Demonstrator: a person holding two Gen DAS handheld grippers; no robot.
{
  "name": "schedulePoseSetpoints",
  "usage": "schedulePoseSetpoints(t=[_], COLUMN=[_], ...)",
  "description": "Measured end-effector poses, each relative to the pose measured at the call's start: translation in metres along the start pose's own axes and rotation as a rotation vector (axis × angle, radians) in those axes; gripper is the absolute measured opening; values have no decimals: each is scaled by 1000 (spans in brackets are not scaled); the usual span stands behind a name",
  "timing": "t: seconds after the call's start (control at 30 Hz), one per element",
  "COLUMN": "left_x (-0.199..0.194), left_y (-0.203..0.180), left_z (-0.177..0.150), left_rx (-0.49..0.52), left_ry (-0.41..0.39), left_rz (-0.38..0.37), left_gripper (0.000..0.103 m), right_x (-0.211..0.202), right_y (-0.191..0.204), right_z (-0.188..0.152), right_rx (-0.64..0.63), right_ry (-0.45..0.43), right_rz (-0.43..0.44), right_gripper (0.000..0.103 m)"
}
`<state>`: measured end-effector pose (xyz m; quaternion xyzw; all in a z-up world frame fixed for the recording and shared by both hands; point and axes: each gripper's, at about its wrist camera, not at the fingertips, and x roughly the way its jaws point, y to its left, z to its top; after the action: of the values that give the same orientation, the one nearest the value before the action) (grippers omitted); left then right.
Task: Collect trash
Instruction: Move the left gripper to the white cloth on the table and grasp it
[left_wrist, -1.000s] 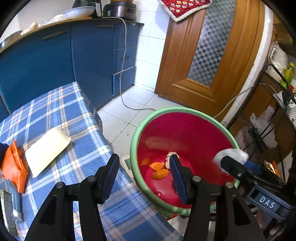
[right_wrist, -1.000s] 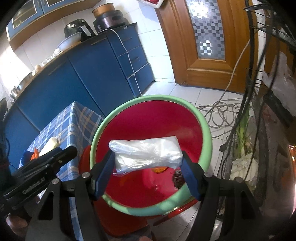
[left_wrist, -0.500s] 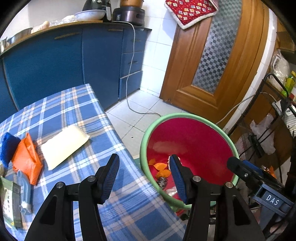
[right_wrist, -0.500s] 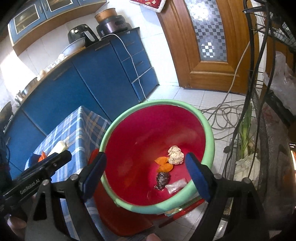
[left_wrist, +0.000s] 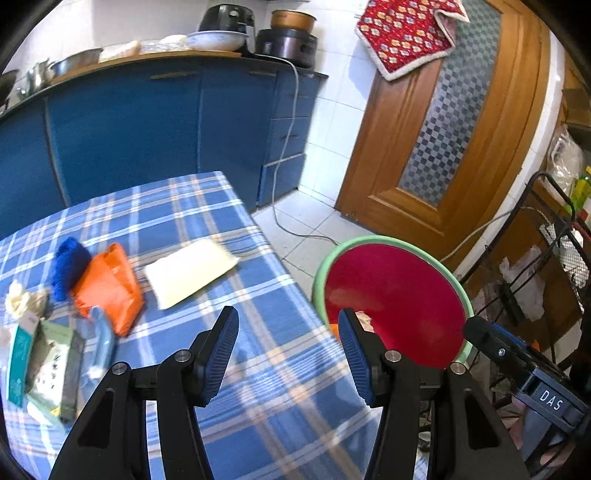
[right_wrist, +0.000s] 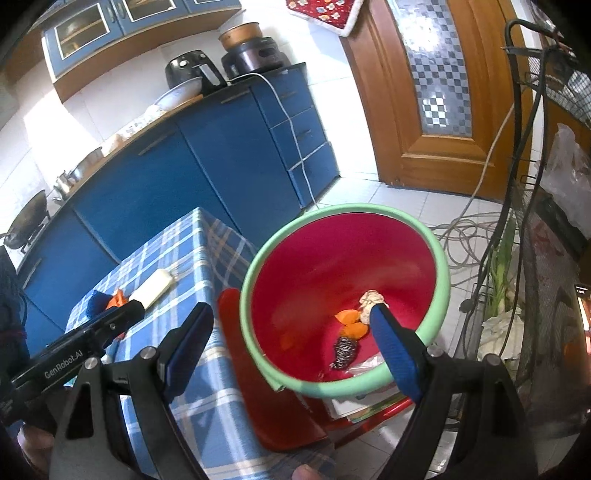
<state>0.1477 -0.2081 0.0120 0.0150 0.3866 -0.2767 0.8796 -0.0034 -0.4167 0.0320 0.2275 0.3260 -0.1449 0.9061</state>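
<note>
Red basin (right_wrist: 332, 258) with a pale green rim, standing on a red stool (right_wrist: 258, 387) just beside the desk (left_wrist: 258, 369), which carries a blue plaid cloth. Basin contents, right wrist view: orange peel pieces (right_wrist: 351, 323), a crumpled white tissue (right_wrist: 369, 301), a dark scouring ball (right_wrist: 345, 354) and a clear plastic wrapper (right_wrist: 365, 367), partly hidden by a finger. On the desk, left wrist view: cream packet (left_wrist: 190, 271), orange bag (left_wrist: 109, 288), blue cloth wad (left_wrist: 68, 266), crumpled paper (left_wrist: 20, 301), green-and-white carton (left_wrist: 40, 363) and a blurred pale blue packet (left_wrist: 99, 339). Left gripper (left_wrist: 288, 354): fingers wide apart, holding nothing, above the desk edge. Right gripper (right_wrist: 291, 354): fingers wide apart, empty, over the basin.
</note>
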Motion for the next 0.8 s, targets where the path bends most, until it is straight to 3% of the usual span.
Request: schedulePoseSetpoints(t=[0.3, 0.8], left_x=[-33, -75], left_y=[32, 111], left_z=[-12, -31], left_rx=[-58, -172], left_ry=[-33, -74], left_rz=[44, 186], left_gripper=[58, 58], right_x=[-10, -4], right_y=[27, 69], right_z=[-11, -32], right_rx=[-47, -116], right_ry=[7, 59], right_rz=[44, 103], right_gripper=[86, 86])
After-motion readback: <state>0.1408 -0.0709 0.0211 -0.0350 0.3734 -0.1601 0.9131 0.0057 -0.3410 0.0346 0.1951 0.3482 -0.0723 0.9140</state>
